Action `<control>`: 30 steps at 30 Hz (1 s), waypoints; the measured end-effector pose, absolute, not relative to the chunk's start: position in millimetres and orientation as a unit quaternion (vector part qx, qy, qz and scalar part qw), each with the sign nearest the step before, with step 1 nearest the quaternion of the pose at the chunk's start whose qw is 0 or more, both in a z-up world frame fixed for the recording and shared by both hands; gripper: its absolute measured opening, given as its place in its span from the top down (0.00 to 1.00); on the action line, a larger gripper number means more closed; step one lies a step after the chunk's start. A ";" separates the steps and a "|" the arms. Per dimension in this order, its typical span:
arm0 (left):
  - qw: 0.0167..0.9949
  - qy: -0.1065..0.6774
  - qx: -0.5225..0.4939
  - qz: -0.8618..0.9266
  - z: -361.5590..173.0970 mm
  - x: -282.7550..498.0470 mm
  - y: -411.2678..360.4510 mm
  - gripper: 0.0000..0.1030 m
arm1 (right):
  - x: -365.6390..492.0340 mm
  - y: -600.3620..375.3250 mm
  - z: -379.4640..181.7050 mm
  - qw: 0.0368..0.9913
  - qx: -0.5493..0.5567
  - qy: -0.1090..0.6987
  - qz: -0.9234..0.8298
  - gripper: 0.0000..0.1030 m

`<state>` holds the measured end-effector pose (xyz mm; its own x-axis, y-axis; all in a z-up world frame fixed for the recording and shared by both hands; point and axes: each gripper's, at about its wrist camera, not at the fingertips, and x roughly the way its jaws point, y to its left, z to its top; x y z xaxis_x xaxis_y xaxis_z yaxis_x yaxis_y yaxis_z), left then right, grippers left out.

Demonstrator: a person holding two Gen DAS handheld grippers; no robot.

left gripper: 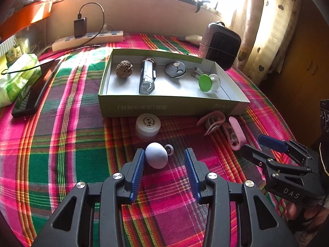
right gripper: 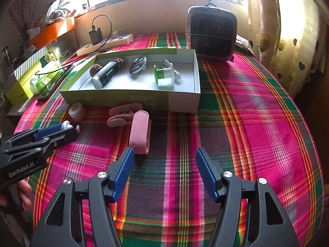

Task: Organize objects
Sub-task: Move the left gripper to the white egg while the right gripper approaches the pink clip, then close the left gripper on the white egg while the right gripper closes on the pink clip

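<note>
Left gripper [left gripper: 164, 158] wide around pale egg-shaped object [left gripper: 156, 158], against its left pad

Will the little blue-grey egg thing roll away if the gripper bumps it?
Probably yes. The egg-shaped ball is smooth and rounded, resting on the flat plaid cloth, so a nudge could send it wobbling off. The left gripper is open with one finger right beside it, so closing unevenly might push it sideways.
</note>
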<state>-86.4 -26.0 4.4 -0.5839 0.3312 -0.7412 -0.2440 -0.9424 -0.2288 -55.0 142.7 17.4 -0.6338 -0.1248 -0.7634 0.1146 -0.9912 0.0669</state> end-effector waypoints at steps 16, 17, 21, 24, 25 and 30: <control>0.174 -0.020 -0.432 0.885 4.1 -86.3 -13.0 0.63 | -74.6 132.6 11.9 0.105 0.434 0.005 -0.895 0.39; 0.174 -0.019 -0.432 0.885 4.3 -86.4 -12.9 0.63 | -75.6 132.8 11.5 0.106 0.435 0.004 -0.894 0.39; 0.174 -0.019 -0.431 0.885 4.5 -86.3 -13.3 0.63 | -78.4 133.2 10.6 0.102 0.436 0.005 -0.894 0.39; 0.173 -0.015 -0.430 0.886 4.3 -86.4 -12.5 0.63 | -79.9 134.0 10.5 0.099 0.437 0.006 -0.894 0.39; 0.172 -0.014 -0.430 0.886 4.2 -86.3 -12.2 0.63 | -80.3 133.8 10.4 0.097 0.438 0.009 -0.894 0.39; 0.164 -0.014 -0.430 0.888 3.7 -86.7 -11.3 0.66 | -78.2 134.6 9.9 0.093 0.436 0.012 -0.895 0.39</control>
<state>-86.7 -11.3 3.7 -0.5760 0.3022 -0.7595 -0.2786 -0.9461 -0.1652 -78.2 134.6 9.9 -0.6022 -0.1555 -0.7831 0.1769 -0.9825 0.0591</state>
